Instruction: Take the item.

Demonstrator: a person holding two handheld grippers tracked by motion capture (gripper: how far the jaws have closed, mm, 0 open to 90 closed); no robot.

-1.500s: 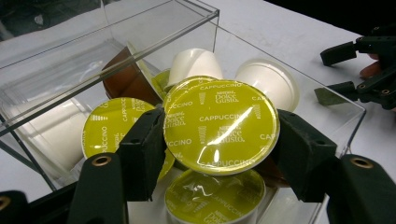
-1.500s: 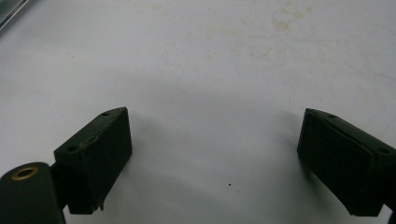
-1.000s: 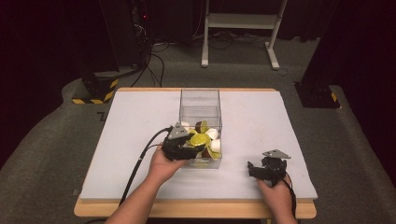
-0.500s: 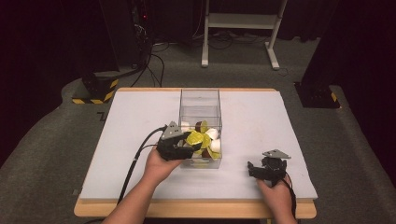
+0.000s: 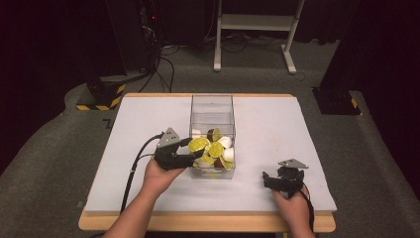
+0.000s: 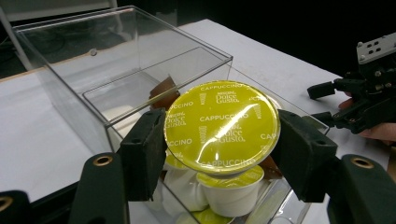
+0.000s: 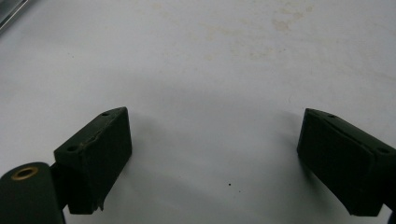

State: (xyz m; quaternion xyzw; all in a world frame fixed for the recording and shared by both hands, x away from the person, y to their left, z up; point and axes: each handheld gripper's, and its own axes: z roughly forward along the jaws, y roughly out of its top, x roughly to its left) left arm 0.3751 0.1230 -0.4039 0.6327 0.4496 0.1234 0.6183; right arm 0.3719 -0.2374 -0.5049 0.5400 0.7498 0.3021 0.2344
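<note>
A yellow-lidded coffee capsule (image 6: 222, 125), its foil printed "Cappuccino" and "Dolce Gusto", sits clamped by its rim between the left tool's (image 6: 219, 144) black pads, lid tilted toward the camera. It hangs above the open front of a clear plastic box (image 5: 212, 111) holding more yellow and white capsules (image 5: 216, 151).

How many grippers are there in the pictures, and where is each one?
2. The left gripper is at the clear box, closed on a yellow capsule. The right gripper rests open on the white table, right of the box.
</note>
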